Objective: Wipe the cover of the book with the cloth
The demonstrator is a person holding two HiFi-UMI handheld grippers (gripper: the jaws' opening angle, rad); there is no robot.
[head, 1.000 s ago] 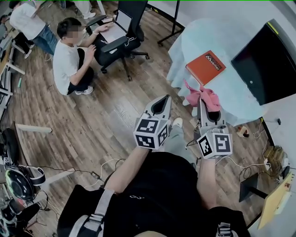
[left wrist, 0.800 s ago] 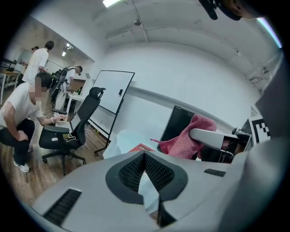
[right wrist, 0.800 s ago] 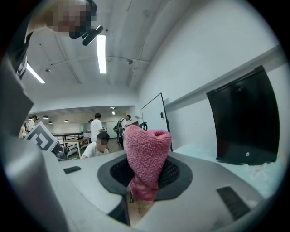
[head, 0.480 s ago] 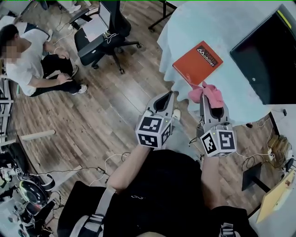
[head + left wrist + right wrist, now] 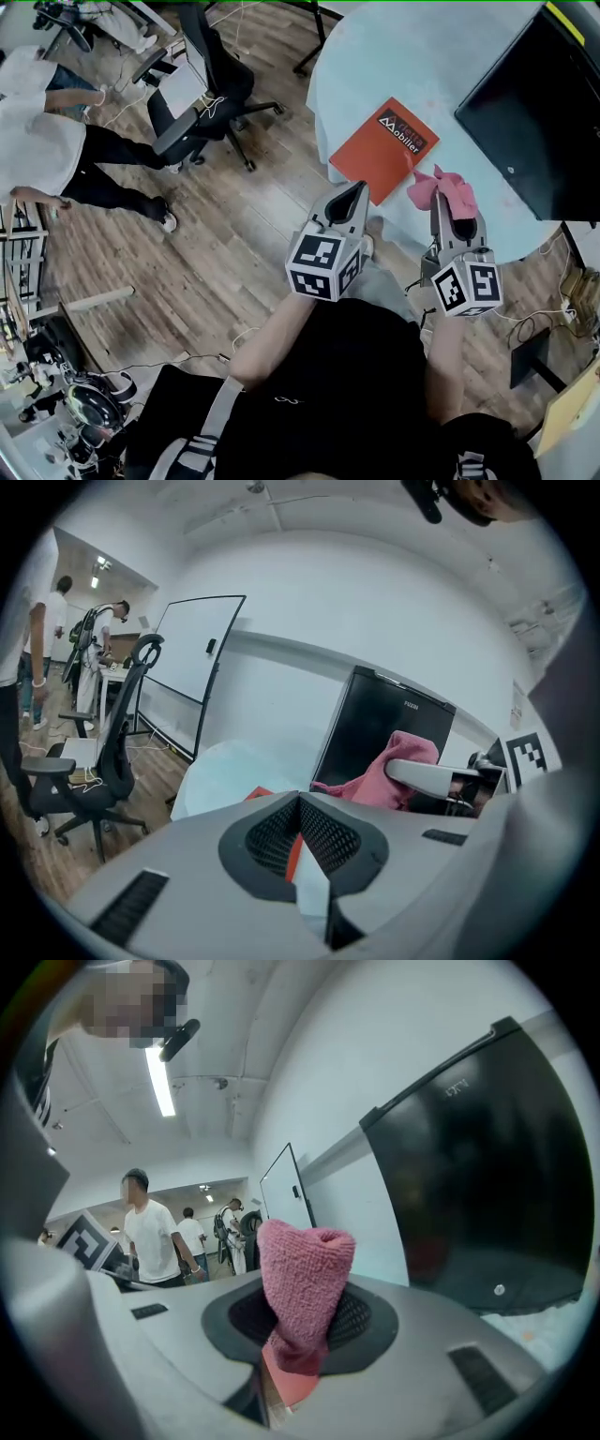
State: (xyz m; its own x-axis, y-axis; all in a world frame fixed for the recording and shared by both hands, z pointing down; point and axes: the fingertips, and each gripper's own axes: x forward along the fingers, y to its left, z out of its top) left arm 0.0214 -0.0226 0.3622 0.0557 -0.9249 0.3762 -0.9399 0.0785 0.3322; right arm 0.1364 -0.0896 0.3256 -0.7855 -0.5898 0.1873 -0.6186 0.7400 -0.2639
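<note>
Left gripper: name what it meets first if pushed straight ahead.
Likely the orange book on the table; the left gripper points at its near corner. Depth is unclear, so the table's edge could come first.

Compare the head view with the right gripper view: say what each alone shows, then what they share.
Only the head view: the wooden floor and the orange book whole, flat on the round table. Only the right gripper view: the ceiling light strip, a whiteboard, and the right tool seen gripping the pink cloth. Shared: that cloth and tool, and the black screen.
</note>
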